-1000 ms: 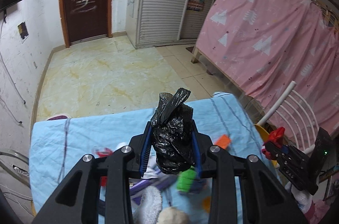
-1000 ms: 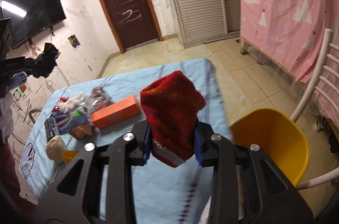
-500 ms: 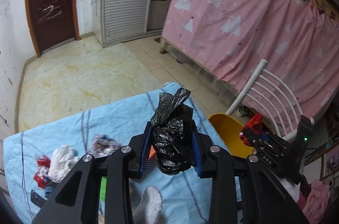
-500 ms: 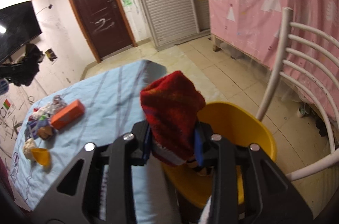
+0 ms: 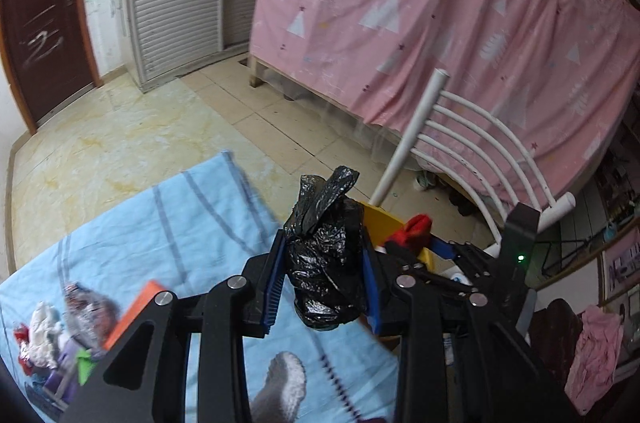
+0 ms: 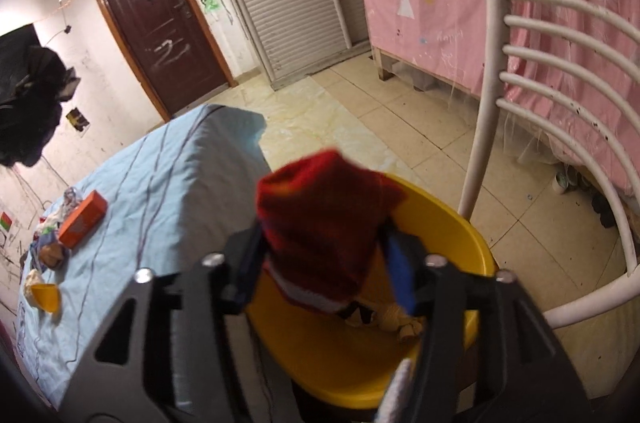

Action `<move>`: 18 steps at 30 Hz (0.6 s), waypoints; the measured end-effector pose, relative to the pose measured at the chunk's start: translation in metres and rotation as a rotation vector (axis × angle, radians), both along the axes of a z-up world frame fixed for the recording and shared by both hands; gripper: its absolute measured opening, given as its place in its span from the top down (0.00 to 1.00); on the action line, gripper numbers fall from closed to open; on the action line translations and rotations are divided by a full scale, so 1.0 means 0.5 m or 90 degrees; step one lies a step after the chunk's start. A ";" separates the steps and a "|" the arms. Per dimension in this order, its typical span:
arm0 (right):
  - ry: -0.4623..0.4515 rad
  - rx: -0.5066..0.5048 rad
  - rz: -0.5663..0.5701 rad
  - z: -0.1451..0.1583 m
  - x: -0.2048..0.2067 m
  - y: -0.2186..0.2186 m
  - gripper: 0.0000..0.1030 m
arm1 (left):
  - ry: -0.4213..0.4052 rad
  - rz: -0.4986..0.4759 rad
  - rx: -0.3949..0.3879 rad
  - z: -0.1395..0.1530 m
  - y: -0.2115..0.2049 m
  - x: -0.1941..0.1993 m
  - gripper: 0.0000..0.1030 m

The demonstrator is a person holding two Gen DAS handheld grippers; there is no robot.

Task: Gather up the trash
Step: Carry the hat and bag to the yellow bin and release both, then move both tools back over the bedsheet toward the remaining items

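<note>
- The left gripper, low in the centre of the left wrist view, is clamped narrowly on a crumpled black plastic bag; both blue pads press its sides, and its knotted ears stick up above the fingers.
- Behind that bag, centre right in the left wrist view, a sliver of the round yellow plastic basin shows, with the right gripper and the red knitted cloth over it.
- In the right wrist view the right gripper has just been opening. Its jaws stand partly apart with the red knitted cloth between them; the right blue pad is clear of it, and whether the left pad touches it I cannot tell.
- The cloth hangs over the near left rim of the yellow basin, which fills the lower centre and holds a few brownish scraps on its floor.
- The basin sits beside a white metal chair at right.
- A table under a light blue striped cloth lies at left, with an orange box and small litter near its left edge.
- A pink printed curtain fills the upper right.
</note>
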State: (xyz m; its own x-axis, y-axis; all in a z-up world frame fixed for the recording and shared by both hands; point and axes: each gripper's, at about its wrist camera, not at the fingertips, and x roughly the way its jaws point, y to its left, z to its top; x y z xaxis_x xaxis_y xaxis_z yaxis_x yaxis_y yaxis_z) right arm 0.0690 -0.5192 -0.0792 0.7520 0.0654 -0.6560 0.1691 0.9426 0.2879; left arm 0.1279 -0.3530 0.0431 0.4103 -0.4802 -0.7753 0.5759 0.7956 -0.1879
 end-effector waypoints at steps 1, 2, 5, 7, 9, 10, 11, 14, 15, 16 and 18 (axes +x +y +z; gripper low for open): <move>-0.002 0.004 -0.004 -0.003 -0.003 -0.007 0.41 | 0.002 -0.004 0.001 -0.002 -0.011 -0.001 0.76; -0.005 0.008 -0.010 -0.005 -0.006 -0.015 0.41 | 0.005 -0.011 0.005 -0.008 -0.030 -0.001 0.76; -0.015 0.024 -0.020 -0.006 -0.014 -0.040 0.41 | 0.014 -0.022 0.013 -0.020 -0.070 0.002 0.76; -0.020 0.029 -0.032 -0.006 -0.022 -0.058 0.41 | 0.016 -0.028 0.020 -0.032 -0.100 0.003 0.76; -0.022 0.040 -0.046 -0.007 -0.028 -0.076 0.41 | 0.021 -0.034 0.026 -0.043 -0.122 0.003 0.76; -0.024 0.047 -0.056 -0.009 -0.033 -0.088 0.41 | 0.024 -0.036 0.029 -0.048 -0.133 0.003 0.76; -0.024 0.050 -0.061 -0.009 -0.034 -0.098 0.41 | 0.025 -0.038 0.031 -0.052 -0.140 0.003 0.74; -0.027 0.061 -0.075 -0.011 -0.043 -0.120 0.41 | 0.036 -0.042 0.037 -0.062 -0.161 0.005 0.65; -0.029 0.061 -0.080 -0.009 -0.045 -0.124 0.41 | 0.037 -0.043 0.036 -0.062 -0.164 0.002 0.56; -0.031 0.064 -0.085 -0.008 -0.048 -0.129 0.41 | 0.036 -0.045 0.035 -0.062 -0.166 0.001 0.52; -0.034 0.065 -0.091 -0.006 -0.051 -0.134 0.41 | 0.031 -0.044 0.033 -0.063 -0.168 -0.004 0.44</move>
State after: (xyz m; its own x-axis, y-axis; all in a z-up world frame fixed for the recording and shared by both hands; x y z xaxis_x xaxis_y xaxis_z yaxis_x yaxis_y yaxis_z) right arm 0.0436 -0.5862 -0.0821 0.7917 0.0196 -0.6106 0.2812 0.8756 0.3928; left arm 0.1259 -0.4368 0.0118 0.3381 -0.4646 -0.8184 0.6214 0.7634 -0.1766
